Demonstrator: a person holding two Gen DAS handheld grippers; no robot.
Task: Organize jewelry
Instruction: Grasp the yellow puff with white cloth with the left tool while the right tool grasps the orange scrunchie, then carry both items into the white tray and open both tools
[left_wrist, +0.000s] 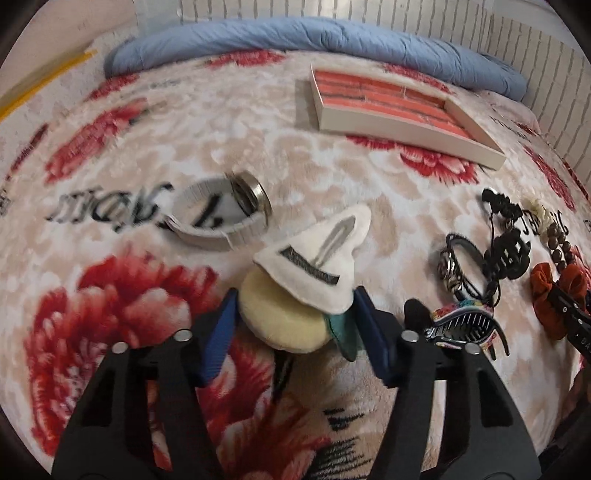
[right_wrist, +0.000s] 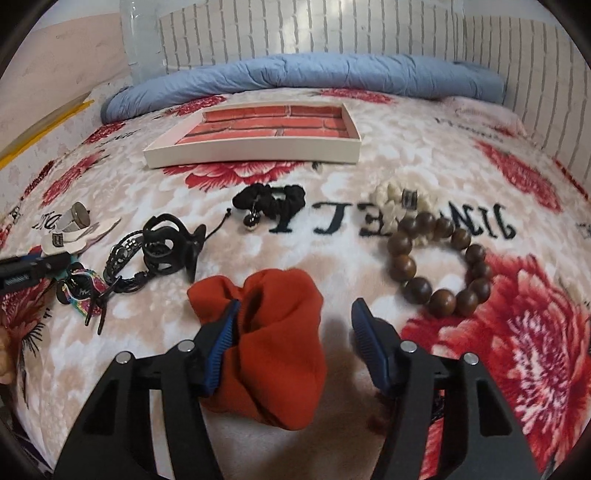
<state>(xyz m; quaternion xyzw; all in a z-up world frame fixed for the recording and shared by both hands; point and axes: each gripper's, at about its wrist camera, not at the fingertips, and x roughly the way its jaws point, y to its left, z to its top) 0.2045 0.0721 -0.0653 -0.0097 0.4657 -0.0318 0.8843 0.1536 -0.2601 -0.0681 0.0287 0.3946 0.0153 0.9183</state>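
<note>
In the left wrist view a soft ornament (left_wrist: 314, 254), a white felt hat on a yellow pad with a teal leaf, lies on the floral blanket. My left gripper (left_wrist: 295, 291) has a blue pad against each side of it. In the right wrist view a rust-red scrunchie (right_wrist: 273, 332) lies between the fingers of my right gripper (right_wrist: 295, 302). Its left pad touches the cloth and its right pad stands clear of it. A shallow white tray (right_wrist: 255, 151) with a brick-pattern lining sits farther back and holds nothing.
A wooden bead bracelet (right_wrist: 439, 258), a white flower bracelet (right_wrist: 391, 203), a black scrunchie (right_wrist: 273, 203), a black claw clip (right_wrist: 166, 243) and a colourful claw clip (right_wrist: 81, 291) lie on the blanket. A white-strapped watch (left_wrist: 221, 210) lies left. A blue quilt (right_wrist: 295, 74) borders the far wall.
</note>
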